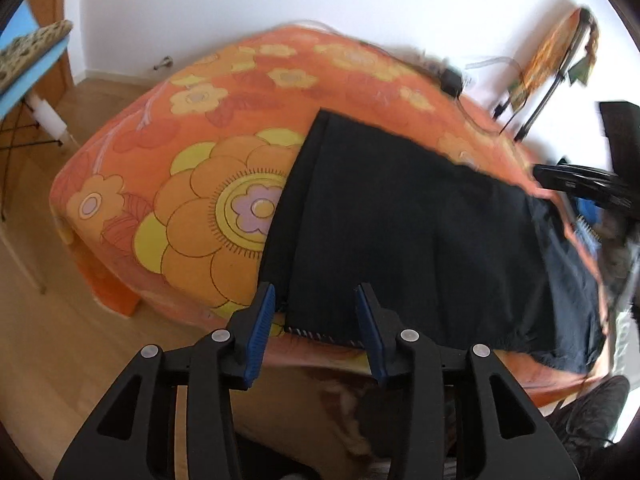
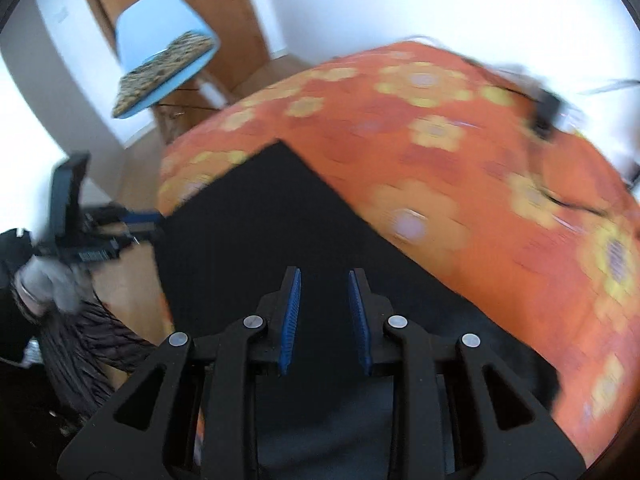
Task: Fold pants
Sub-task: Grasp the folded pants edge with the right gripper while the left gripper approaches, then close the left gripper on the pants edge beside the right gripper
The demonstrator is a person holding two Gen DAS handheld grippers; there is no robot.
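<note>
Black pants (image 1: 400,232) lie flat on a bed with an orange flowered cover (image 1: 192,184). My left gripper (image 1: 318,296) is open, just above the near edge of the pants at their left side. In the right wrist view the pants (image 2: 260,216) spread under my right gripper (image 2: 324,280), which is open and hovers over the cloth. The left gripper shows in the right wrist view (image 2: 140,216) at the pants' left edge. The right gripper shows in the left wrist view (image 1: 576,184) at the far right edge of the pants.
A blue chair (image 2: 160,52) with a patterned cushion stands by a wooden door (image 2: 224,12). A small black device with cables (image 1: 452,80) lies at the bed's far side. Wooden floor (image 1: 48,340) lies to the left of the bed.
</note>
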